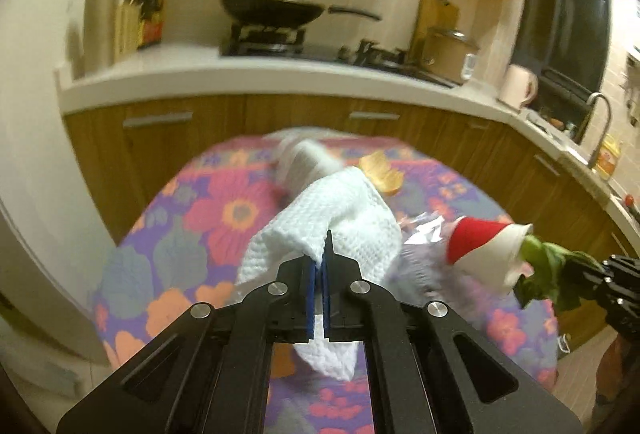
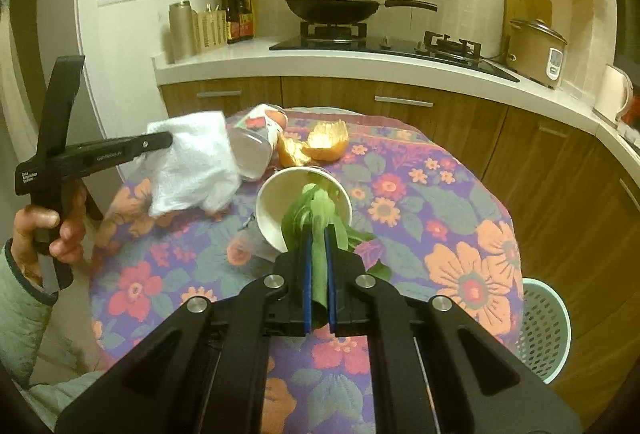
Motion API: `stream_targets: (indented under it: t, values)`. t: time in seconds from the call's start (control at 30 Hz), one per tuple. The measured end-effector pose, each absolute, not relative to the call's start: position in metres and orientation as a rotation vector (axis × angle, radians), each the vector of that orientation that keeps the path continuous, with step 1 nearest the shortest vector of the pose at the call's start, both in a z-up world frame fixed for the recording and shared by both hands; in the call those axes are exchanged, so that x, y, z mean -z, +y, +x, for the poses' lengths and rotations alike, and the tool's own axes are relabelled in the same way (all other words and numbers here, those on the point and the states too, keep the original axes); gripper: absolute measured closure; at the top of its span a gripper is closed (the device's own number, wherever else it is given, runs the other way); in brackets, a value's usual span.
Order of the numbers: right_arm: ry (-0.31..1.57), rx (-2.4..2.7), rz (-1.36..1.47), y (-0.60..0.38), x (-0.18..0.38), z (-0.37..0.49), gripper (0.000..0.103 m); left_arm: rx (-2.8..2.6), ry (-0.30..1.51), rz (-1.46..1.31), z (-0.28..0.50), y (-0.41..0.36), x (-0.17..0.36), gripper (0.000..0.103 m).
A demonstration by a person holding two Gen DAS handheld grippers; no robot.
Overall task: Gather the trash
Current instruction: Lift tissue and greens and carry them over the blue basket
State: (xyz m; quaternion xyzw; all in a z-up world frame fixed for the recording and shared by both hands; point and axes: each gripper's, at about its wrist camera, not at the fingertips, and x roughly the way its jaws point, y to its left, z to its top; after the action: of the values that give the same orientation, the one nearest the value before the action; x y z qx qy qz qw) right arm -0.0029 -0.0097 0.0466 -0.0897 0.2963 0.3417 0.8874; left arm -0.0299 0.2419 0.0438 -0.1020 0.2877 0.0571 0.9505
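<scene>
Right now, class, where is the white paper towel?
The white paper towel hangs pinched in the left claw, raised above the left part of the floral tablecloth, beside the tipped plastic bottle.

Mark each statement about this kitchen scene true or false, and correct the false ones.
1. The left gripper is shut on the white quilted paper towel. True.
2. The right gripper holds an orange peel. False: its fingers pinch a green leafy vegetable scrap; the orange peel lies on the floral tablecloth.
3. The black lidded wok sits on the gas stove. True.
4. The pale green perforated plastic basket stands on the table. False: it is below the table's edge, at the right.
5. The white paper cup stands upright. False: its mouth faces the camera.
</scene>
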Motion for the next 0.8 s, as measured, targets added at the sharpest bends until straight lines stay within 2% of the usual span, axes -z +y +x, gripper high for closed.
stream_targets:
  t: [0.27,0.6,0.8]
  values:
    - [0.657,-0.737,-0.215,-0.030,-0.059,-0.015,0.100,-0.037,0.540,-0.179,-0.028,0.204,-0.070,0.103]
    - [0.707,-0.724,-0.163,-0.071,-0.051,-0.016,0.100,0.044,0.542,-0.152,-0.003,0.158,-0.072,0.103]
    - [0.659,-0.673,-0.101,-0.115,-0.067,-0.013,0.100,0.115,0.534,-0.127,0.014,0.123,-0.078,0.103]
